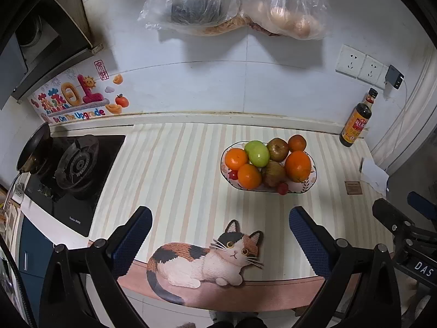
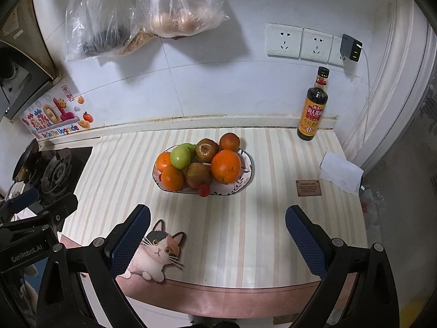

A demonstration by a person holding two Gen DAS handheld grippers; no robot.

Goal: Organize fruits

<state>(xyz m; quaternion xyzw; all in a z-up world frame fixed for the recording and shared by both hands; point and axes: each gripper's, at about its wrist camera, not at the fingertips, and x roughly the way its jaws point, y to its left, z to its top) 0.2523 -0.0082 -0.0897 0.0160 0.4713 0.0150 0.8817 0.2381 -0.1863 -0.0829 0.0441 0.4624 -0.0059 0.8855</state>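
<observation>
A patterned oval plate point(image 1: 310, 183) point(image 2: 247, 176) on the striped counter mat holds several oranges point(image 1: 298, 165) point(image 2: 225, 166), a green apple point(image 1: 257, 153) point(image 2: 180, 157), brownish fruits point(image 1: 273, 173) point(image 2: 198, 175) and small red fruits point(image 1: 283, 188) point(image 2: 203, 190). One small orange point(image 1: 297, 143) point(image 2: 230, 142) sits behind the plate's far rim; whether it rests on the mat or the plate I cannot tell. My left gripper point(image 1: 220, 243) is open and empty, near the counter's front edge, well short of the plate. My right gripper point(image 2: 217, 242) is open and empty, also short of the plate.
A gas stove point(image 1: 73, 164) with a pan point(image 1: 32, 147) lies at the left. A dark sauce bottle point(image 2: 312, 109) stands at the back right by the wall sockets point(image 2: 300, 44). White paper point(image 2: 341, 173) and a small brown label point(image 2: 308, 188) lie at the right. Plastic bags point(image 2: 164, 5) hang on the wall.
</observation>
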